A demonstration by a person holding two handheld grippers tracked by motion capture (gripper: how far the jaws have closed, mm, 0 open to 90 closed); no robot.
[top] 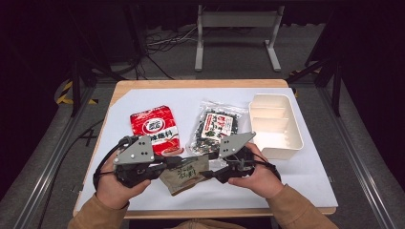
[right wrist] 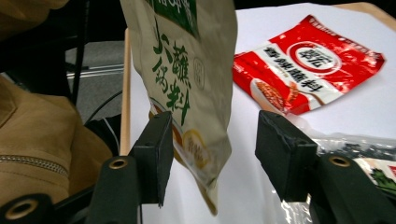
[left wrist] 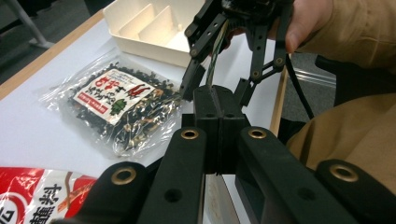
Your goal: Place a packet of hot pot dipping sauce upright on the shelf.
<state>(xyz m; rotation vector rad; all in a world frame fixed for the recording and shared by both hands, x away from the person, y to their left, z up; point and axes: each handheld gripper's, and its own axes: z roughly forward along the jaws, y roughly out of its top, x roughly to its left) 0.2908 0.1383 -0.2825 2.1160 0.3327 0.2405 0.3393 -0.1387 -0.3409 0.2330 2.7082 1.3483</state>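
Note:
A beige snack packet [top: 186, 175] with green writing is lifted just above the table's front, between my two grippers. My left gripper [top: 169, 162] is shut on its left edge; in the left gripper view the two jaws [left wrist: 217, 100] are pressed together. My right gripper [top: 210, 174] is open, and in the right gripper view [right wrist: 219, 149] the packet [right wrist: 187, 70] hangs upright between the spread jaws, close to the left one. The person's hands hold both grippers near the front edge.
A red seasoning packet [top: 155, 128] lies flat on the white sheet at centre left. A clear bag of dark dried seaweed [top: 216, 125] lies beside it. A white divided tray [top: 286, 143] stands at the right. The wooden table edge [top: 200, 83] runs along the back.

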